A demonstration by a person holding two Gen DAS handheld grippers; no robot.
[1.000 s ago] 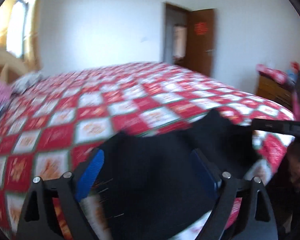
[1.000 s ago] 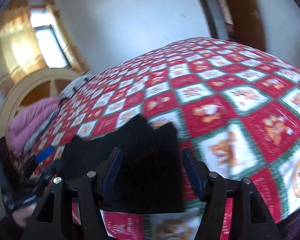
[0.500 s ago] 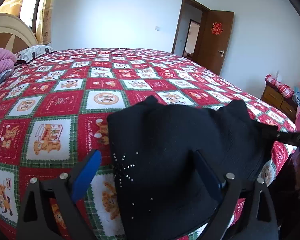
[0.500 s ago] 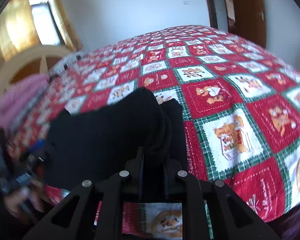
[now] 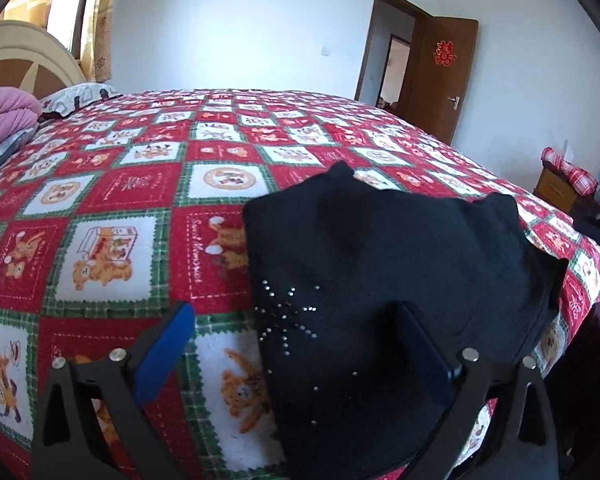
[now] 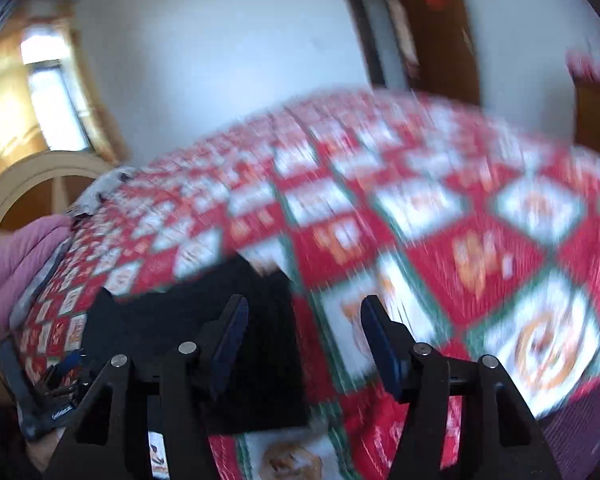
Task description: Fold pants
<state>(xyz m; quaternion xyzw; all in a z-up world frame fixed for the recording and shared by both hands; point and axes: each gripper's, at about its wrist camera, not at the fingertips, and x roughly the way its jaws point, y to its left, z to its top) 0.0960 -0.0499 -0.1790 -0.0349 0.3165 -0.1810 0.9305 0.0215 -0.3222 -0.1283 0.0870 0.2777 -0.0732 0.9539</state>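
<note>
Left wrist view shows the black knit pants with a rhinestone starburst (image 5: 384, 280) lying folded in a compact bundle near the front edge of the red-and-green patchwork quilt (image 5: 112, 216), both the left gripper (image 5: 296, 344) and the right gripper (image 6: 300, 334) spread wide and empty, the folding judged essentially complete.

The picture is smeared by motion blur. At lower centre the right claw (image 6: 302, 320) stands open, its two dark fingers spread apart and holding nothing. Behind its left finger, the black pants (image 6: 204, 320) lie folded on the bed (image 6: 480, 240), whose red, white and green checked cover fills the middle and right. At lower left the left claw (image 6: 60, 376) shows partly. A pink blanket (image 6: 16, 264) sits at left edge, a window (image 6: 56, 108) upper left.
</note>
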